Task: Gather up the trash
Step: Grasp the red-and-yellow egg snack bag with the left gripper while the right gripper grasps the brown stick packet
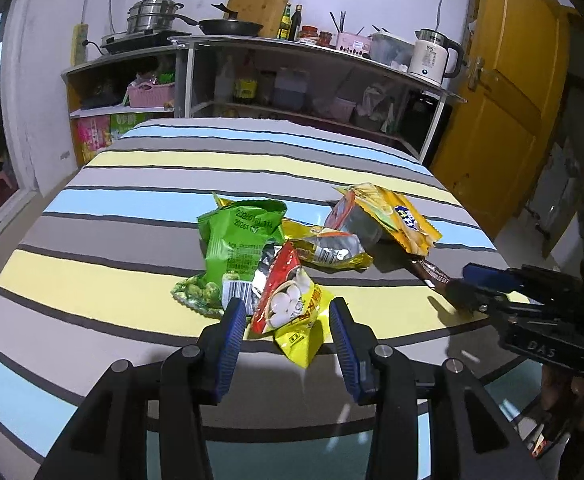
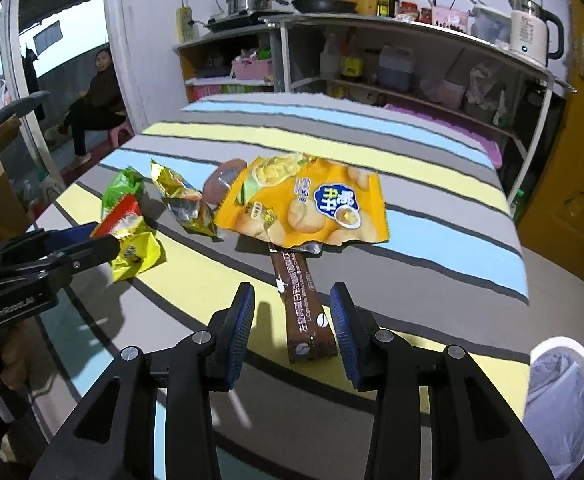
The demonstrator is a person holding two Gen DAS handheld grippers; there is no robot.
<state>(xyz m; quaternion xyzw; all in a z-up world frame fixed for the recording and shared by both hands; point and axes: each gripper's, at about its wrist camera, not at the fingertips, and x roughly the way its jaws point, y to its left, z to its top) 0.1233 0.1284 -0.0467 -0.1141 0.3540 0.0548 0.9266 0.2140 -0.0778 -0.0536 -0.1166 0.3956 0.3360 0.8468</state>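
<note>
Spread-apart right tool [image 2: 292, 320] straddles brown stick wrapper [image 2: 306, 312], crumpled, tucked under orange bag [image 2: 304, 204].

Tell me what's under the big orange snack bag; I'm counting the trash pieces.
A brown stick wrapper runs under the orange snack bag's near edge, its far end covered. A clear round cup shows behind its left side. Anything else beneath is hidden.

1. The brown coffee sachet [image 2: 306, 312] has its far end tucked under the orange snack bag [image 2: 304, 204].
2. The white bin [image 2: 560, 404], lower right, is cut by the frame edge.
3. The round lidded cup [image 1: 352, 220] is mostly covered by that orange bag.
4. Print on the green wrapper [image 1: 236, 244] is too small to read.
</note>
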